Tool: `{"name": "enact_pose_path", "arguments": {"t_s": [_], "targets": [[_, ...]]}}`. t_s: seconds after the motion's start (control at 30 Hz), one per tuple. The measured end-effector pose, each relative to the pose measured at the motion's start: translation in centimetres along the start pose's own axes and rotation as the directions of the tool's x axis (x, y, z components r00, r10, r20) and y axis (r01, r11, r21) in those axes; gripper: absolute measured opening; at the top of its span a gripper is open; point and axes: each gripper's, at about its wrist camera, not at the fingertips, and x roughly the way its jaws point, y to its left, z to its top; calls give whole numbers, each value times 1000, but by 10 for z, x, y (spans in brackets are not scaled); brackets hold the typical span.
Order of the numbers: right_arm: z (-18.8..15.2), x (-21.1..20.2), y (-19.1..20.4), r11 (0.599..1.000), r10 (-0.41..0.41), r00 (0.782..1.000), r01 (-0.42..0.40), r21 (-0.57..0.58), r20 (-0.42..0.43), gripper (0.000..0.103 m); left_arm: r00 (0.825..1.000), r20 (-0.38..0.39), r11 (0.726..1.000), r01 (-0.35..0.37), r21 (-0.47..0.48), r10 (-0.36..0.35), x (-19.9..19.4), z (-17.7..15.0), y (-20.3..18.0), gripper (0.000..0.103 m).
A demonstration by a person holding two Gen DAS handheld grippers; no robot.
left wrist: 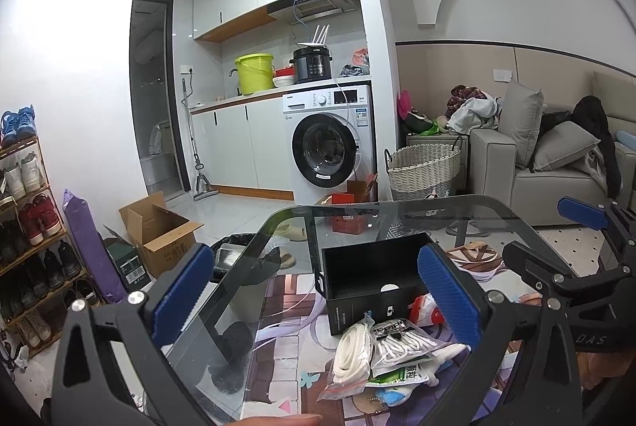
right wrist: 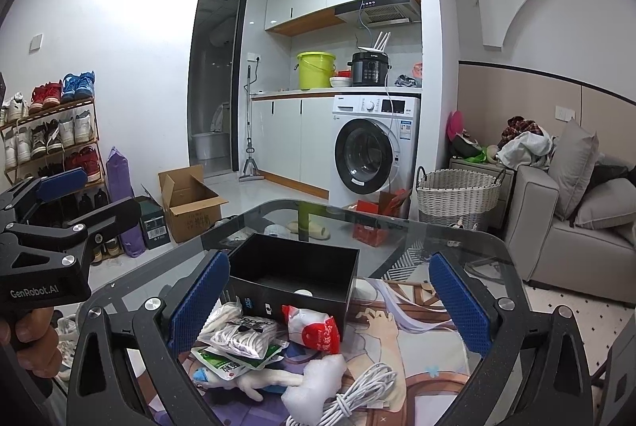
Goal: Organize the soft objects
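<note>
An open black box (left wrist: 373,277) (right wrist: 296,275) stands on the glass table (left wrist: 397,215) (right wrist: 417,235). In front of it lies a heap of soft items: a bag of white laces (left wrist: 397,340) (right wrist: 242,336), a clear bag with white cord (left wrist: 349,358), a green-and-white packet (left wrist: 401,374) (right wrist: 224,364), a red-and-white pouch (right wrist: 314,326), a white plush toy (right wrist: 258,382), white foam (right wrist: 314,380) and a coiled white cable (right wrist: 357,394). My left gripper (left wrist: 314,298) hovers open over the table's left side. My right gripper (right wrist: 338,302) is open above the heap. Neither holds anything.
A printed mat (right wrist: 417,338) covers the table. Beyond it are a woven basket (left wrist: 423,167) (right wrist: 457,195), a grey sofa (left wrist: 548,179) (right wrist: 572,227), a washing machine (left wrist: 330,147), a cardboard box (left wrist: 159,231) (right wrist: 190,203) and a shoe rack (left wrist: 28,223) (right wrist: 51,135).
</note>
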Motion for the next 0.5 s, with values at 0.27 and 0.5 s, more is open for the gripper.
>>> {"name": "enact_pose_path", "arguments": {"t_s": [0.27, 0.5], "targets": [[-3, 3, 0, 1000, 0, 1000, 0, -3, -5, 102, 1000, 1, 1000, 0, 2, 0, 0, 0, 0, 103], [-3, 3, 0, 1000, 0, 1000, 0, -3, -4, 102, 1000, 3, 1000, 0, 1, 0, 0, 1, 0, 103]]}}
